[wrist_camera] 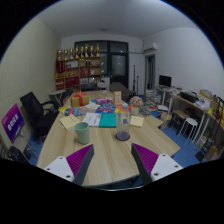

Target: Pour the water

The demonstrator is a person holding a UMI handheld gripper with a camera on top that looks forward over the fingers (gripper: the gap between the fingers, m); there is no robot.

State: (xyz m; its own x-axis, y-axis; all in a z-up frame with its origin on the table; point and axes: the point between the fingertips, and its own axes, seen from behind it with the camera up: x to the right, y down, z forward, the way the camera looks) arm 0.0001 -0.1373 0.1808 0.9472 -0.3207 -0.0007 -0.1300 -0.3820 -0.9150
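Your clear glass stands on the wooden table, just ahead of the fingers, with a green cup left of it. Your gripper gapes wide, holding nothing. No writing is legible.

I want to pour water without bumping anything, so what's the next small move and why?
Probably ease the gripper forward toward the clear glass. Its fingers are open and empty, the glass stands on the table just ahead of them, and the green cup sits beside it.
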